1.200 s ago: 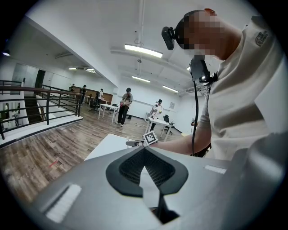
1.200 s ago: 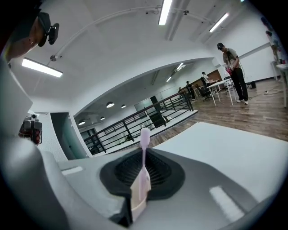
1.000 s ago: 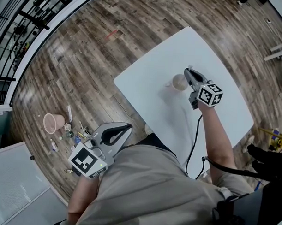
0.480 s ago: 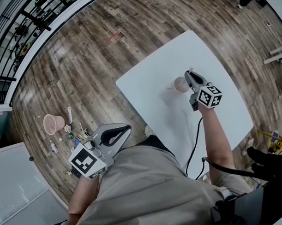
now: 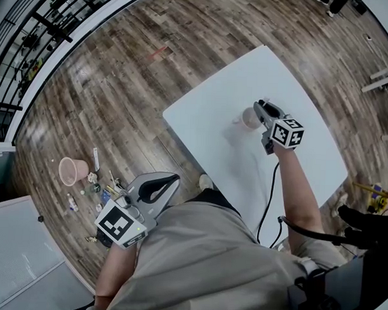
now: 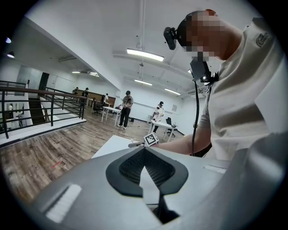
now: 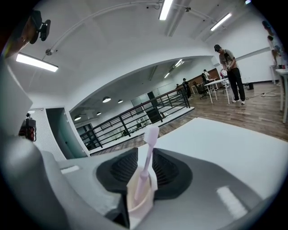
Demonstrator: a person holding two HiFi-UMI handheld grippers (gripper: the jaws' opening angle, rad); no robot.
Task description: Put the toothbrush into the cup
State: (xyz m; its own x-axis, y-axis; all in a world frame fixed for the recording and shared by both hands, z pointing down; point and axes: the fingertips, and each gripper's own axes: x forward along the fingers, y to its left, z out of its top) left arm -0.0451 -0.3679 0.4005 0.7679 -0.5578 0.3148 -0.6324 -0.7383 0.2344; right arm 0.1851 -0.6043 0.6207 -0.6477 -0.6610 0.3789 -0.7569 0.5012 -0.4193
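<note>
Where the wood floor (image 5: 120, 85) is littered: a pink bucket (image 5: 71, 170) and small scattered items that cannot be made out lie at the far left of the head view.
Left gripper (image 5: 177, 177): low by the person's hip, above the floor, well apart from the table.
Left jaws: clenched tip to tip, with nothing between them.
Table (image 5: 308, 155): white, with only the cup on its top.
Cup (image 5: 249, 117): pale and upright on the table, at the right gripper's tips.
Toothbrush (image 7: 145, 166): pink, standing in the cup, bristles up and leaning a little.
Right gripper (image 5: 260, 106): held out over the table.
Right jaws: just been opening, now released; the toothbrush stands between them with a gap on either side.
</note>
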